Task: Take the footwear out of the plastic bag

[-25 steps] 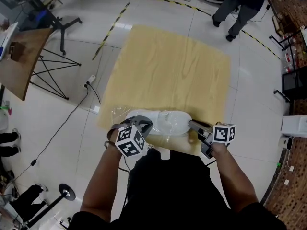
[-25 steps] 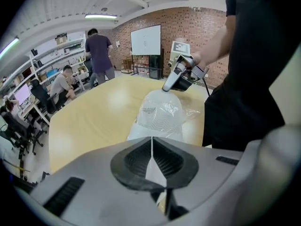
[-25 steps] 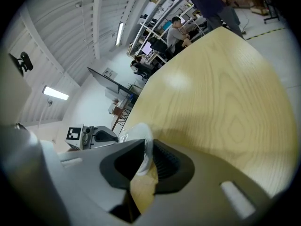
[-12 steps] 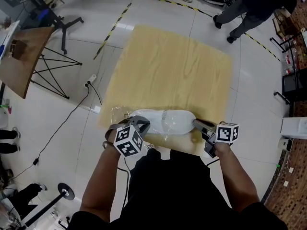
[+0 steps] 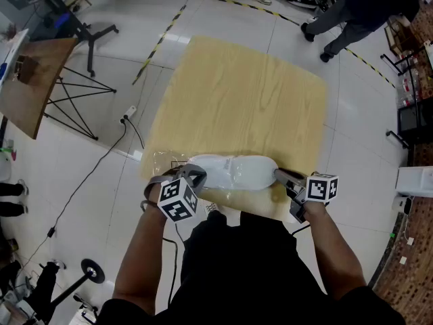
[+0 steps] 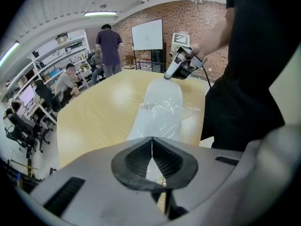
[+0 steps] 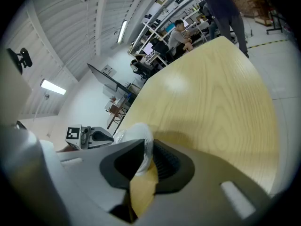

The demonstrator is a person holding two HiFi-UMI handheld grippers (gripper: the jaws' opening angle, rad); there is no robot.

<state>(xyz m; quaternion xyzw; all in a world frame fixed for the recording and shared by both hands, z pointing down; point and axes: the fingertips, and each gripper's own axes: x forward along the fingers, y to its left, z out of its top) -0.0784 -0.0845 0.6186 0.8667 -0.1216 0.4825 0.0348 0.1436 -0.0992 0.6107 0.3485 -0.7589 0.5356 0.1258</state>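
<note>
Pinching with its pads pressed into a single seam, the left gripper [image 6: 151,150] was shut on what looked like a thin fold of the plastic bag [image 6: 190,111]. Film showed in the small gap just below the seam, though how much of it was really caught was hard to judge. Just ahead of those jaws the bag ran straight away along the table [image 6: 94,117]. The white shoe [image 6: 162,102] lay lengthwise inside it, pointing toward the right gripper [image 7: 148,152] at its far end.

That gripper was clamped, jaws partly apart, on the rounded white end of the shoe, which filled the space between its pads. Whether film lay between pad and shoe could not be told.

The arrangement read as a two-ended hold: one gripper anchoring the bag and the other the footwear, so that drawing them apart would slide the shoe free. By that judgement the shoe was not yet out — glossy film wrapped most of its visible length.

Several things stayed unclear. Neither gripper view showed whether toe or heel faced it. The bag's mouth could not be located, since the clear plastic vanished against the pale wood. The head view sat too far off to show contact at either end, and the person's torso cut off part of the table edge nearest the grippers.
</note>
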